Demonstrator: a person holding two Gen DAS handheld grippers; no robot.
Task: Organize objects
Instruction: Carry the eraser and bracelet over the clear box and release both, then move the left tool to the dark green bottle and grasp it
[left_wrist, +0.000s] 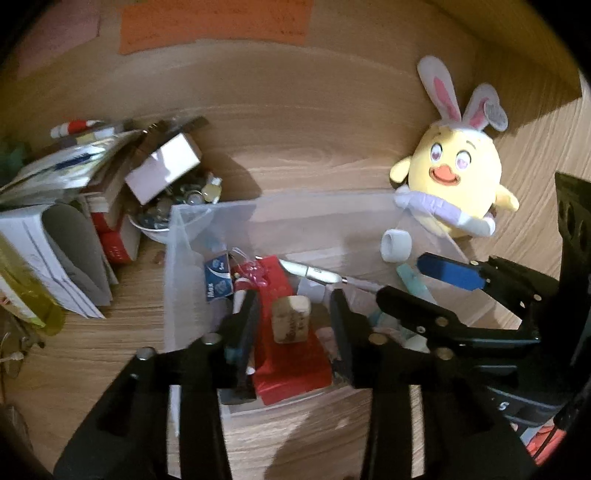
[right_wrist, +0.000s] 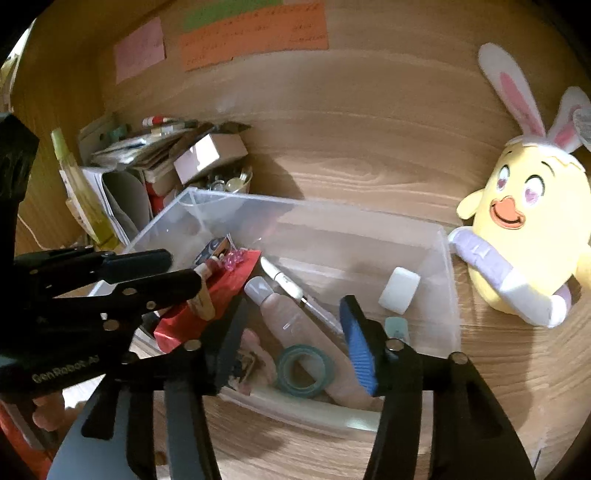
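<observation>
Holding tape roll (right_wrist: 305, 370), tube (right_wrist: 295, 321), red packet (right_wrist: 221, 284): clear bin (right_wrist: 448, 295).

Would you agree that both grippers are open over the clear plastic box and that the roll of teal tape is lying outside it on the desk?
Not quite: the roll of teal tape lies inside the clear plastic box, near its front wall, as the right wrist view shows. Both the left gripper and the right gripper are indeed open over it.
</observation>
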